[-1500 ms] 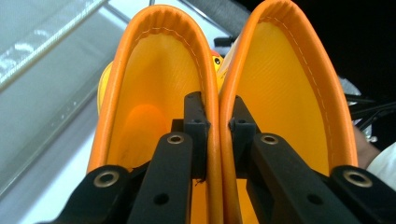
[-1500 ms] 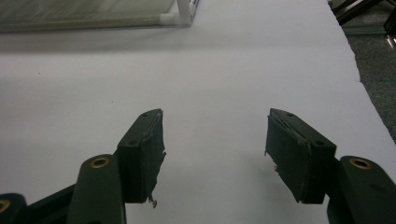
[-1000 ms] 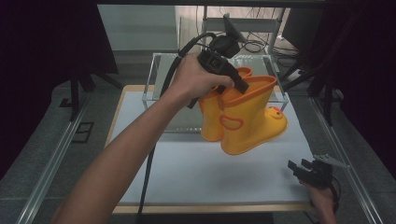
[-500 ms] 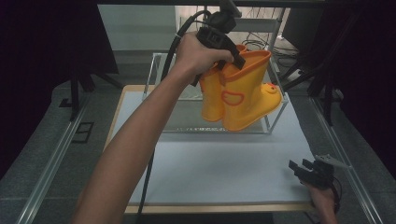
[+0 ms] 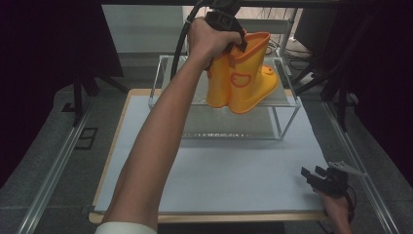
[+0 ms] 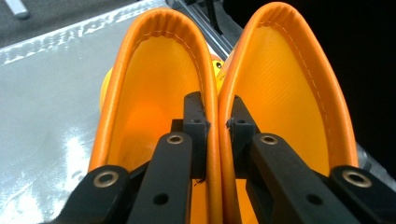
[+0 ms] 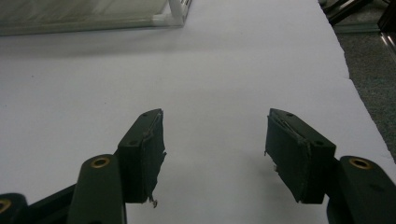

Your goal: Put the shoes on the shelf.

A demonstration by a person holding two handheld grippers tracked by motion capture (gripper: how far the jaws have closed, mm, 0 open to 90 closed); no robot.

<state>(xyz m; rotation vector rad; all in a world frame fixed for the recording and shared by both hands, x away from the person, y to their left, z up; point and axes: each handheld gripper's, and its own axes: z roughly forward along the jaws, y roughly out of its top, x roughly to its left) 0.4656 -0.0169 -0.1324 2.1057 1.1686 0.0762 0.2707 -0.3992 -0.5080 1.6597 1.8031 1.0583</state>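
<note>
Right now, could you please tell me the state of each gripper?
Left gripper: shut on the pair of yellow boots, pinching their two inner walls together.
Right gripper: open, holding nothing.

Two yellow rubber boots, one clear two-tier rack, one white mat, and two grippers.

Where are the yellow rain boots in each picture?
High view: the yellow boots hang top centre, pinched by the left gripper above the glass shelf rack.
Left gripper view: the boots' open tops sit in the middle, their two touching walls clamped between the black jaws.
Right gripper view: the open right gripper over the white table; a rack corner at top.
Shared landmark: the rack.
</note>
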